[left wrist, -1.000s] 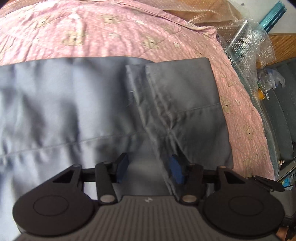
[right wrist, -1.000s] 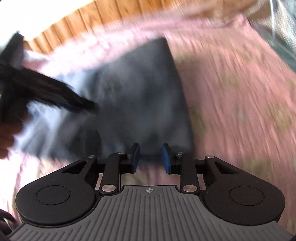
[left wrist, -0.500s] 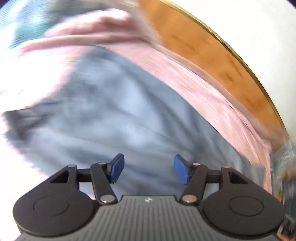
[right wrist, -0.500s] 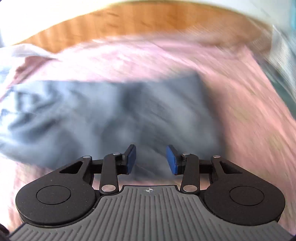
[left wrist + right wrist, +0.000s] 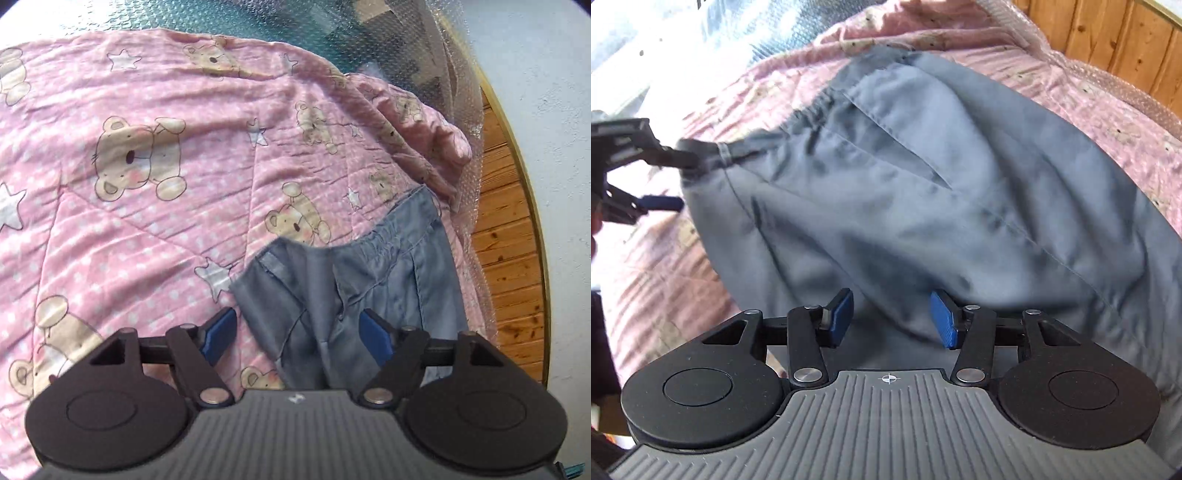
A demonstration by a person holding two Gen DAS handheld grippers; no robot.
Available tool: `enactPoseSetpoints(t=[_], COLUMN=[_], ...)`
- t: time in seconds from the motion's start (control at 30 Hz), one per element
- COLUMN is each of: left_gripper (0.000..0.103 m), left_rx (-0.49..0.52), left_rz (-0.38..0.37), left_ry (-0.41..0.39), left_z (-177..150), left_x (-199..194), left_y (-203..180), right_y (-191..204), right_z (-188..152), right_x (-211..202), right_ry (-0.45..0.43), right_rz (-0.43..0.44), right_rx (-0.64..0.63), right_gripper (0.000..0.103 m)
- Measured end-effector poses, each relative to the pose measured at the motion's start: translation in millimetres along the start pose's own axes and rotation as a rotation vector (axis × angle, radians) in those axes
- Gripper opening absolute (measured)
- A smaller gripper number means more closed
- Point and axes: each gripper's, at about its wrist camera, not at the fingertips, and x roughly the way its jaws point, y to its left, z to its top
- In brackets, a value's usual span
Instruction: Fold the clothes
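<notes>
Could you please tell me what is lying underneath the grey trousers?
The grey trousers lie on a pink bear-print quilt, which shows all around them. Whatever is directly beneath the cloth, or under the quilt, is covered and cannot be seen.

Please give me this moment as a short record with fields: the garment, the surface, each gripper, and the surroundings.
garment: grey trousers with an elastic waistband, lying partly folded and wrinkled
surface: pink quilt printed with bears and stars
left gripper: jaws opening, over a corner of the trousers, pads not pressing the cloth
right gripper: jaws opening, over the trousers, nothing clamped
surroundings: bubble wrap at the quilt's edge, wooden panelling behind
</notes>
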Motion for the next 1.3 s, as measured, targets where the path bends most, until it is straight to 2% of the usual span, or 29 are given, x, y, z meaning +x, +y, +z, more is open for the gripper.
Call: enactPoseSetpoints(t=[0.03, 0.07, 0.1, 0.13, 0.17, 0.23, 0.33, 0.43, 0.5, 0.57, 0.6, 0.67, 0.77, 0.83, 0.93, 0.97, 1.0, 1.03, 1.07, 1.17, 1.3], left_gripper=[0.076, 0.066, 0.031, 0.017, 0.012, 0.01, 0.008, 0.008, 0.008, 0.008, 0.008, 0.008, 0.008, 0.008, 0.008, 0.004, 0.004, 0.004, 0.004, 0.004, 0.006], left_rx=[0.013, 0.027, 0.047, 0.069, 0.09, 0.143, 0.371, 0.743, 0.979, 1.157, 1.202, 1.291, 1.37, 1.393, 1.437, 1.454, 1.471, 1.485, 1.486, 1.472, 1.468], left_rz=[-0.012, -0.021, -0.02, -0.02, -0.02, -0.02, -0.026, -0.099, -0.172, -0.217, -0.223, -0.234, -0.23, -0.227, -0.229, -0.23, -0.231, -0.234, -0.253, -0.328, -0.407], left_ry=[-0.007, -0.013, -0.011, -0.018, -0.024, -0.039, -0.097, -0.121, -0.092, -0.063, -0.048, -0.018, 0.017, 0.046, 0.081, 0.086, 0.091, 0.096, 0.104, 0.17, 0.27], left_z=[2.4, 4.6, 5.9, 5.7, 5.6, 4.7, -9.1, -50.3, -95.5, -138.1, -153.7, -185.0, -218.2, -231.7, -252.2, -258.8, -265.3, -271.2, -274.3, -285.1, -296.4], left_x=[3.3, 6.8, 9.9, 9.0, 8.2, 5.5, -12.7, -22.8, -19.7, -12.1, -6.9, 3.5, 14.5, 19.3, 23.7, 24.1, 24.6, 24.7, 23.0, 19.8, 19.7], left_y=[-2.1, -4.5, -8.4, -13.8, -19.3, -32.5, -88.3, -172.8, -218.9, -246.0, -250.2, -258.6, -263.2, -263.4, -263.5, -264.3, -265.0, -266.0, -267.8, -269.0, -266.0], right_y=[2.0, 4.1, 6.1, 1.0, -6.9, -23.4, -56.7, -92.2, -114.8, -133.3, -140.3, -147.0, -144.2, -134.9, -111.0, -104.1, -97.9, -95.4, -101.4, -135.0, -185.7], right_z=[3.5, 7.0, 10.5, 10.2, 10.8, 17.0, 29.8, 51.3, 71.6, 94.0, 105.3, 125.3, 138.4, 138.9, 135.8, 133.4, 130.8, 127.7, 121.3, 87.4, -1.2], right_x=[5.2, 10.4, 15.6, 21.9, 25.8, 22.1, 7.5, -13.3, -31.8, -48.4, -54.3, -57.4, -44.4, -25.1, -2.3, 1.3, 3.2, 2.0, -6.4, -44.8, -56.1], right_ry=[0.016, 0.031, 0.047, 0.062, 0.071, 0.072, 0.019, -0.061, -0.123, -0.159, -0.159, -0.118, -0.019, 0.053, 0.122, 0.127, 0.124, 0.113, 0.077, -0.029, -0.029], right_rz=[0.0, 0.0, 0.001, 0.014, 0.037, 0.101, 0.185, 0.242, 0.28, 0.325, 0.355, 0.418, 0.444, 0.425, 0.33, 0.292, 0.252, 0.218, 0.216, 0.243, 0.231], right_rx=[-0.006, -0.013, -0.019, 0.001, 0.042, 0.147, 0.339, 0.481, 0.509, 0.484, 0.455, 0.379, 0.278, 0.227, 0.134, 0.105, 0.078, 0.061, 0.089, 0.251, 0.481], right_gripper=[0.057, 0.058, 0.059, 0.059, 0.06, 0.06, 0.06, 0.061, 0.07, 0.076, 0.082, 0.086, 0.093, 0.093, 0.093, 0.088, 0.056, 0.03, 0.012, 0.011, 0.01])
